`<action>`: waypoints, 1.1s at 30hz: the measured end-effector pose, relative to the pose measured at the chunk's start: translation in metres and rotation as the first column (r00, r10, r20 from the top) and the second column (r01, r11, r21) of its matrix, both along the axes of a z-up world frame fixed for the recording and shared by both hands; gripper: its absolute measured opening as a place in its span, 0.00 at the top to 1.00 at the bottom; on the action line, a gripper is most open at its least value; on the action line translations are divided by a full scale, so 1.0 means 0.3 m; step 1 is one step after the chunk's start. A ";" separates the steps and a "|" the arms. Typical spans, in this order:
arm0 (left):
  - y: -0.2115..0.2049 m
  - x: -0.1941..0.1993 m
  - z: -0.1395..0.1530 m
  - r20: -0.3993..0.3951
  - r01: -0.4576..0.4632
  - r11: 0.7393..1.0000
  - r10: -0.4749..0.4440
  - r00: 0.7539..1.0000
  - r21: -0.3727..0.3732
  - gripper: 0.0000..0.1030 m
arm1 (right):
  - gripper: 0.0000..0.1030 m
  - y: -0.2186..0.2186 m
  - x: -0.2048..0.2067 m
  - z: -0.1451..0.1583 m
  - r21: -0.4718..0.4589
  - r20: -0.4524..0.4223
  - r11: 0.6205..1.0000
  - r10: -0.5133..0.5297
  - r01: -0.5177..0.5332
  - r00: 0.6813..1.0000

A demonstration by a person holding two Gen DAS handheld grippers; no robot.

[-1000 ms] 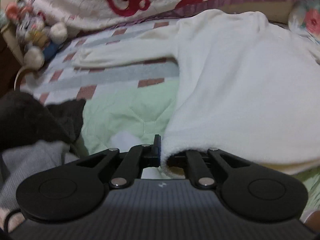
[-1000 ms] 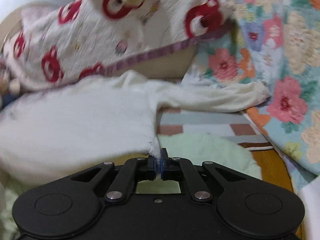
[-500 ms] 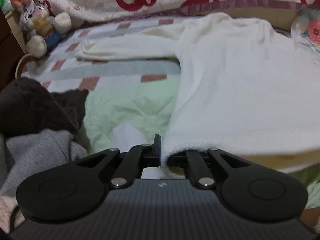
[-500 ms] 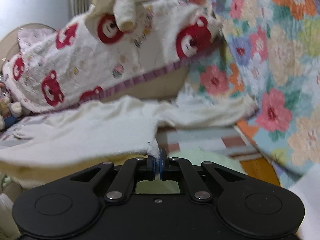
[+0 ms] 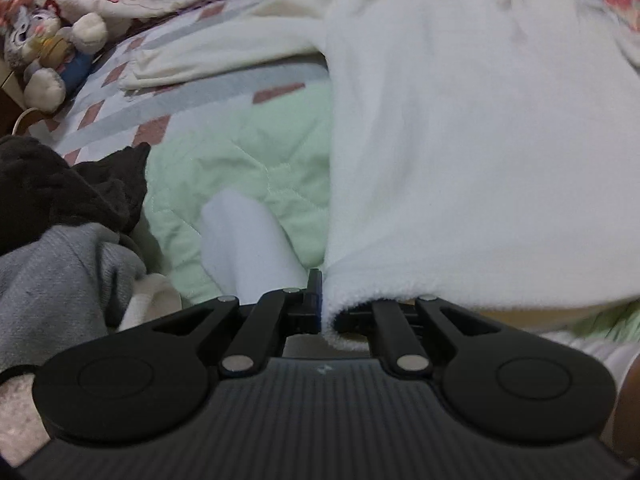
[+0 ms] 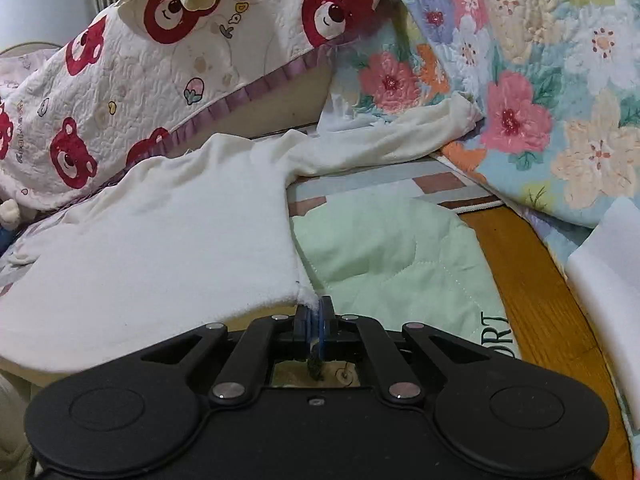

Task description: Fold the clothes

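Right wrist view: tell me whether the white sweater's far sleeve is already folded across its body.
No. The white sweater has its sleeve stretched outward toward the floral quilt, not laid over the body.

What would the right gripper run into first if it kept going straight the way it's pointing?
Likely the pale green quilted pad just ahead of the right gripper, which is shut on the white sweater hem corner; depth is uncertain.

One white long-sleeved sweater lies spread on the bed, flanked by one dark brown garment and one grey garment heaped at the left. One stuffed rabbit toy sits at the bed's edge. Bedding counts three: one pale green quilted pad, one bear-print quilt and one floral quilt.
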State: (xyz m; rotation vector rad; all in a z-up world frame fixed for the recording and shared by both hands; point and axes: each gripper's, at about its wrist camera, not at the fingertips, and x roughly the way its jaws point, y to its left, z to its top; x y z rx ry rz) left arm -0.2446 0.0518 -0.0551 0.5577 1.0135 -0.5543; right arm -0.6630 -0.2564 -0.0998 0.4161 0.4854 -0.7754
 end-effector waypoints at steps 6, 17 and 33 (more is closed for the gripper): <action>-0.008 0.001 -0.016 -0.013 0.005 1.000 -0.005 1.000 0.029 0.93 | 0.98 0.010 -0.006 -0.026 0.019 -0.009 1.000 0.009 -0.009 1.000; -0.161 0.082 0.187 -0.197 0.281 0.955 -0.260 0.945 0.090 0.55 | 0.64 -0.126 -0.062 0.048 0.175 -0.227 0.968 0.220 -0.183 0.949; -0.066 0.585 0.815 0.175 0.187 0.982 -0.191 0.966 0.034 0.43 | 0.32 -0.171 0.734 0.328 -0.164 0.073 0.898 0.424 -0.408 0.903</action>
